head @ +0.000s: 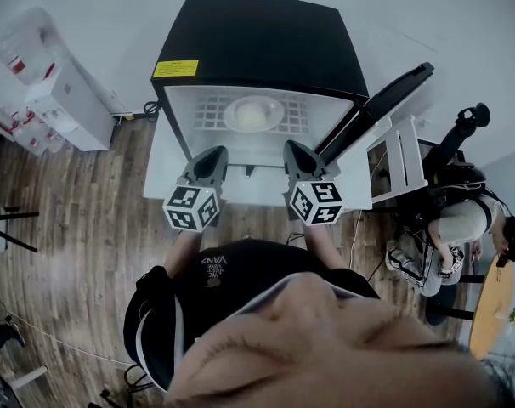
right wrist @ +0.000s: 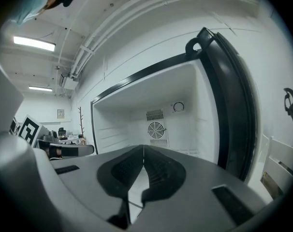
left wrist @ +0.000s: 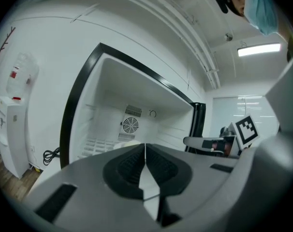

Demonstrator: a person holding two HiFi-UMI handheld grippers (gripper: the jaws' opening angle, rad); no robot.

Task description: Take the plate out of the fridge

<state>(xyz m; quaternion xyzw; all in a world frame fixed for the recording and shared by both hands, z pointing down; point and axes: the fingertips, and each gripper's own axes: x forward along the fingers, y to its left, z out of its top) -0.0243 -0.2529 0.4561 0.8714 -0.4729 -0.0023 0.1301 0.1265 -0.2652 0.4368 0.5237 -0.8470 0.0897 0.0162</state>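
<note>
Fridge with black casing and white interior (head: pixel 257 53) stands with its black door (head: pixel 385 100) swung open; round white plate (head: pixel 253 113) lies on the wire shelf (head: pixel 208 113) inside; left gripper (head: pixel 213 154) and right gripper (head: pixel 293 150), both closed and empty, point toward it from just outside.

All three views toward the fridge (head: pixel 257 49)

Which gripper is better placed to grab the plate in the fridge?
Left, marginally: the plate rim shows just beyond the shut left gripper. The right gripper, also shut, sits by the open door; its view shows no plate.
</note>
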